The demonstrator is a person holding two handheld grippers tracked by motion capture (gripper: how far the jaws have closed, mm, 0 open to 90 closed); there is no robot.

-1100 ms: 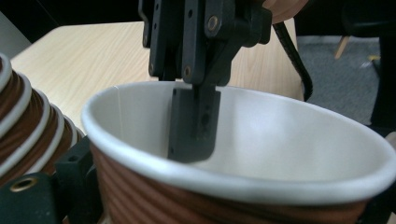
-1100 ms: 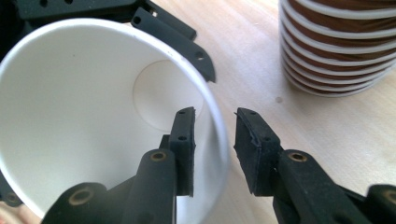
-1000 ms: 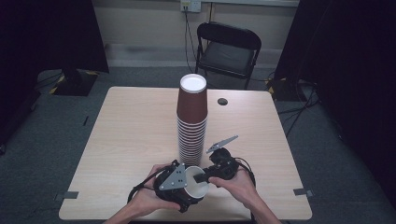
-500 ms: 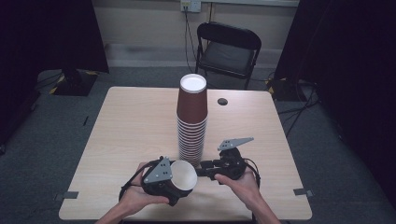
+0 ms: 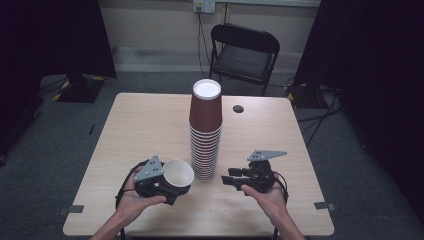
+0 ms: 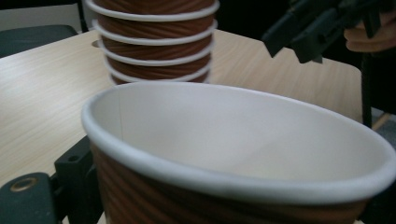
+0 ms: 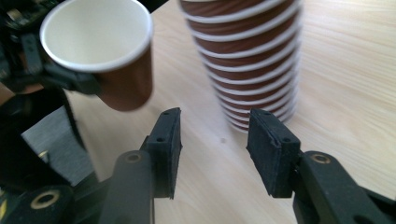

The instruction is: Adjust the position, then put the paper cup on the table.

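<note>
High view. Surface point(image 5: 150, 125) of pale wood grain, with a tall stack of brown ribbed paper cups with white rims point(image 5: 205, 132) standing upright near its middle. Your left gripper point(image 5: 172, 187) sits at the near left, just beside the stack's base, and it holds a single brown paper cup with a white inside point(image 5: 177, 173), mouth tipped up and toward the stack. Your right gripper point(image 5: 231, 176) lies at the near right, jaws pointing at the foot of the stack, close to it but apart from it. A small dark round disc point(image 5: 238, 108) rests on the far side of the surface; a black folding chair point(image 5: 243, 52) stands behind it.

Left gripper view. The single cup's white rim point(image 6: 233, 182) sits right at the camera, tilted, the ribbed brown wall clamped between your jaws. The stack point(image 6: 156, 42) rises just behind it, not touching. Your right gripper point(image 6: 308, 35) shows at the upper right, off the surface.

Right gripper view. Your two black jaws stand parted with bare surface between them; they have just been opening and grip nothing. The stack's lower cups point(image 7: 254, 60) stand ahead, to the right of centre. The single cup point(image 7: 105, 46) hangs at upper left in your left gripper point(image 7: 60, 77), clear of the stack.
</note>
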